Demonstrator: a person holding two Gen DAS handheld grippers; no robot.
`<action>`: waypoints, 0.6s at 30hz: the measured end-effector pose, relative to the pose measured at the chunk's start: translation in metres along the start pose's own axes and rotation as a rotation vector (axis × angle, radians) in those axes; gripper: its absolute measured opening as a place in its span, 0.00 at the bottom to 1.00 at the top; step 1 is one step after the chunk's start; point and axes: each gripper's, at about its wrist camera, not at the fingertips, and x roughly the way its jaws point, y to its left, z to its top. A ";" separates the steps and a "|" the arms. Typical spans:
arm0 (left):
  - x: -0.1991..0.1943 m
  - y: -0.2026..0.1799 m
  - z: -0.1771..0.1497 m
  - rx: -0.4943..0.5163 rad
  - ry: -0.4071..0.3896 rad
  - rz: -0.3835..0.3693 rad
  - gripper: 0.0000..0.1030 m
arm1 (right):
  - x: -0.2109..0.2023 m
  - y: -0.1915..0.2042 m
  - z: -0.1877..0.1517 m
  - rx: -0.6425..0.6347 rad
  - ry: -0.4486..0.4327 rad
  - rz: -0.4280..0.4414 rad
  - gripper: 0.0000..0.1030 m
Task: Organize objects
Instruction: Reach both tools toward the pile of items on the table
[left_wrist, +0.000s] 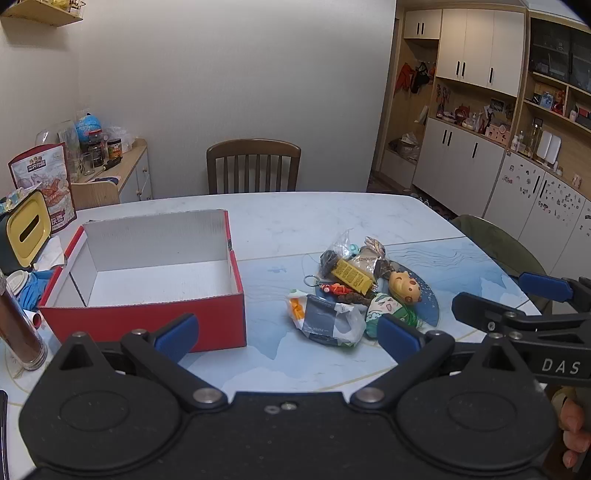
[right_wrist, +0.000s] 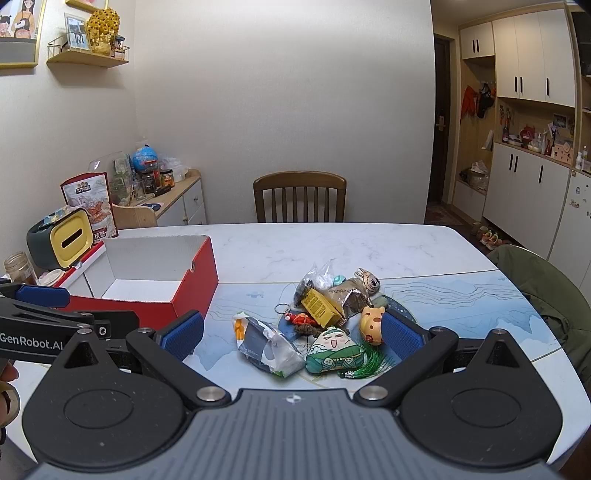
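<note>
On the tabletop (right_wrist: 332, 243) sits everything this job needs: an open red box (left_wrist: 147, 317) on the left, white inside and empty, and just to its right a loose heap of small things waiting to go in. Mouth up and close by, the box looks placed as the drop-off, a short carry from the heap.

Look at that heap: a crumpled plastic bag (right_wrist: 269, 349) at the near left, a green plush charm (right_wrist: 332, 352) with a tassel beside it, a round yellow toy (right_wrist: 371, 323) just behind, a yellow packet (right_wrist: 319, 306) in the middle, a keyring (right_wrist: 282, 307) poking out toward the box.

Both claws are spread wide and hold nothing. The right claw (right_wrist: 291, 332) hangs low with the heap framed between its blue pads, one pad just beside the yellow toy, so I judge a first pick is being lined up. The left claw (left_wrist: 288, 334) hovers nearer the box's front corner, perhaps ready to steady it or take the bag.

Sorting has not started. Tangled cords and slippery plastic could drag neighbours along.
</note>
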 end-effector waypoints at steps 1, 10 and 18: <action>0.000 0.000 0.000 -0.001 0.000 -0.001 0.99 | 0.000 0.000 0.000 -0.001 -0.001 -0.001 1.00; 0.000 -0.001 0.003 0.001 -0.016 -0.003 0.99 | -0.002 -0.002 0.004 -0.010 -0.012 -0.006 1.00; 0.005 -0.009 0.007 0.005 -0.022 -0.003 0.99 | 0.002 -0.010 0.007 -0.020 -0.019 -0.010 1.00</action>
